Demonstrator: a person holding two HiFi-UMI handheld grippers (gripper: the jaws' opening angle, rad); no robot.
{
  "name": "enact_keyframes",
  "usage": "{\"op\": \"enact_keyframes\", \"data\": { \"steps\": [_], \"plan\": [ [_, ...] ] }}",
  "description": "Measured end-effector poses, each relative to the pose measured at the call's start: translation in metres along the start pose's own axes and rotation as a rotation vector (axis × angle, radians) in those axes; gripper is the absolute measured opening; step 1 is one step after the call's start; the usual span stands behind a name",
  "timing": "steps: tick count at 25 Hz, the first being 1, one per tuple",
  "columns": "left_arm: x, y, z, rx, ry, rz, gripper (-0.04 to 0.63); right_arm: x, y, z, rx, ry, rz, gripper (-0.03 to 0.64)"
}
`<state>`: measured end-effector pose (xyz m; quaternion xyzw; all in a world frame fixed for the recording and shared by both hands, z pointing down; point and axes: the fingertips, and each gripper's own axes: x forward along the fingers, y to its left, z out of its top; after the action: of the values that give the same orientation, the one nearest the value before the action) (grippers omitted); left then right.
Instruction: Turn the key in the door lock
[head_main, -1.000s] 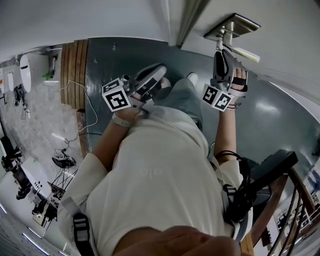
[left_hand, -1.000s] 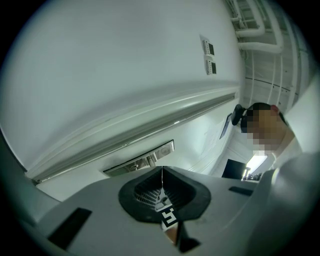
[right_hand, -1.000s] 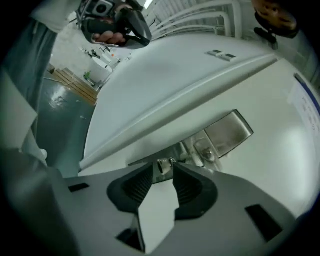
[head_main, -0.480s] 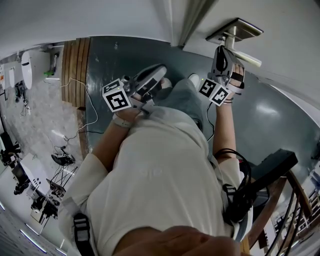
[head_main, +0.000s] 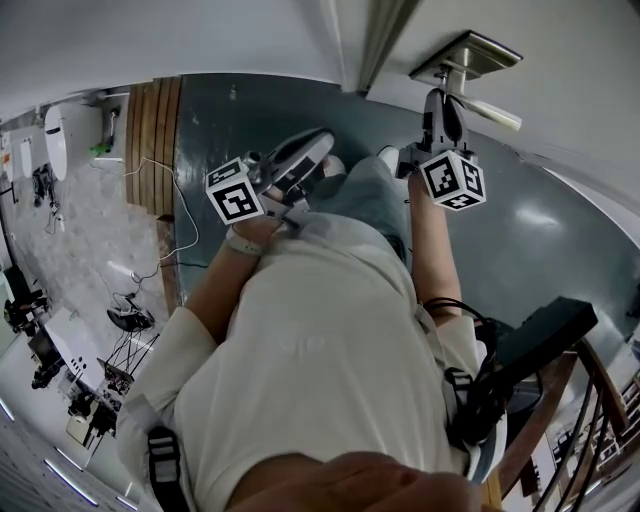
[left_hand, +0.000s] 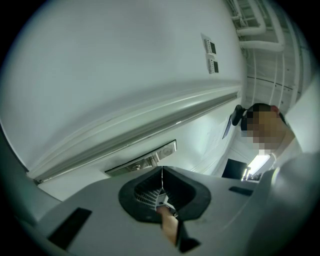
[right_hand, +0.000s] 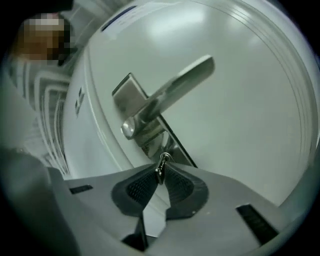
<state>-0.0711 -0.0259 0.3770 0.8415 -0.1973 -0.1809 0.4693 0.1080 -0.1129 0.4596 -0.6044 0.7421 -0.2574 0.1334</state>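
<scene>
A small metal key (right_hand: 161, 166) sticks out of the lock just under the silver door handle (right_hand: 170, 92) and its plate (right_hand: 131, 95). My right gripper (right_hand: 161, 175) is pinched on the key's head; its jaws have just been closing, and both black pads press on the key. From the head view, the right gripper (head_main: 437, 108) reaches up to the handle (head_main: 482, 106) on the white door. My left gripper (head_main: 318, 143) hangs in front of the person's body, away from the door. The left gripper (left_hand: 161, 174) is shut with nothing in it.
A metal strike plate (left_hand: 144, 160) on the white frame shows ahead of the left gripper. On the dark green floor (head_main: 250, 120) lie a wooden strip (head_main: 150, 135) and cables (head_main: 150, 250). A black box (head_main: 545, 335) and a stair railing (head_main: 575, 420) are at the lower right.
My right gripper has rolled about its own axis at the lock, so its marker cube has swung from the left side round to the right. The left gripper has stayed put.
</scene>
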Motion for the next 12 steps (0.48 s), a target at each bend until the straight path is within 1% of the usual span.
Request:
{"op": "enact_keyframes", "data": {
  "steps": [2,4,8,10,12],
  "plan": [
    [0.0,0.0,0.0,0.0,0.001,-0.001,0.009,0.0,-0.001,0.0,0.19,-0.024,0.037,0.057],
    [0.0,0.001,-0.001,-0.001,0.001,0.0,0.009,0.0,-0.003,0.0,0.354,-0.044,0.062,0.057],
    [0.0,0.001,0.0,-0.002,-0.001,-0.002,0.009,-0.004,-0.012,-0.007,0.667,-0.079,0.064,0.058],
    [-0.001,0.001,0.0,-0.004,-0.001,0.0,0.009,-0.004,-0.012,-0.007,0.757,-0.096,0.088,0.06],
    [-0.001,0.001,0.0,-0.005,-0.001,0.0,0.009,-0.004,-0.011,-0.007,0.818,-0.11,0.106,0.063]
  ]
}}
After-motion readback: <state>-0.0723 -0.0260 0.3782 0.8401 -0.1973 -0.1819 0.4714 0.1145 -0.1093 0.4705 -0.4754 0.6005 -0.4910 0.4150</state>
